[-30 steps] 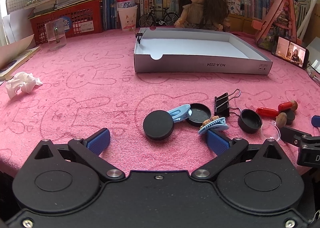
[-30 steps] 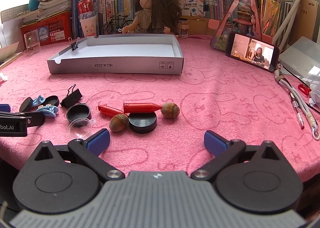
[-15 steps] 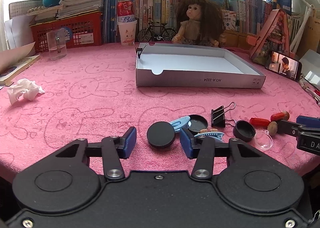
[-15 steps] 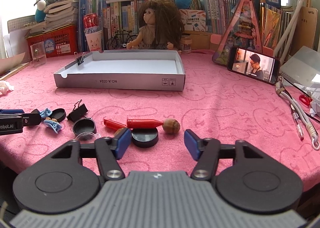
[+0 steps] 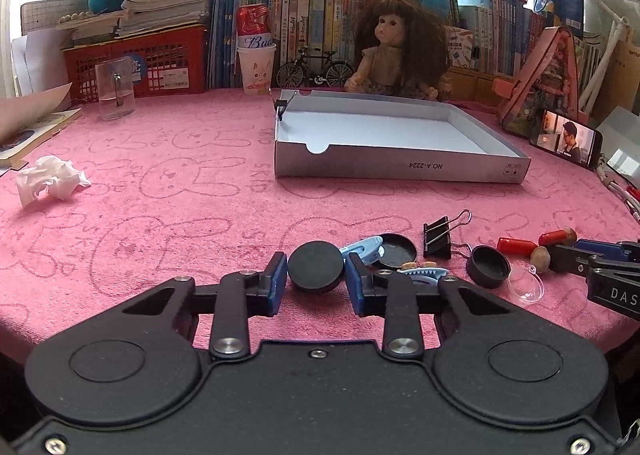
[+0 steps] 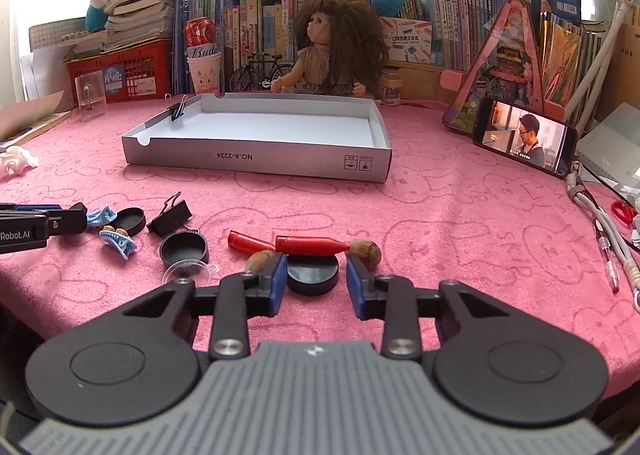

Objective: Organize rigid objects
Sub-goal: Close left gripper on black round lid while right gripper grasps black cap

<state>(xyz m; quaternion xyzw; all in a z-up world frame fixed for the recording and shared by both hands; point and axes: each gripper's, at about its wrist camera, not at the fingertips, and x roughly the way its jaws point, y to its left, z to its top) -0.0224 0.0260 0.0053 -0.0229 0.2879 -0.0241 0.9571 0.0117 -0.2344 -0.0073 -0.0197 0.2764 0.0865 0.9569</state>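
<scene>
A black round disc (image 5: 316, 270) lies on the pink cloth between the blue pads of my left gripper (image 5: 316, 282). Its jaws are closing and both pads touch the disc's sides. A second black disc (image 6: 313, 276) lies between the pads of my right gripper (image 6: 314, 282), whose jaws are also closing. The left pad meets that disc, while a small gap shows at the right pad. Red pointed sticks (image 6: 310, 245) and two acorns (image 6: 366, 249) lie just behind it. The open white box (image 5: 400, 171) stands farther back.
Between the grippers lie blue clips (image 5: 362, 249), a shallow black lid (image 5: 398, 251), a binder clip (image 5: 438, 241), a black cap (image 5: 487, 272) and a clear dome (image 5: 525, 287). A crumpled tissue (image 5: 48, 181) is at the left. A phone (image 6: 524, 141) and cables (image 6: 600, 223) are at the right.
Both grippers' jaws have come in from wide open to the sides of the black discs. Both views have tilted up a little.
</scene>
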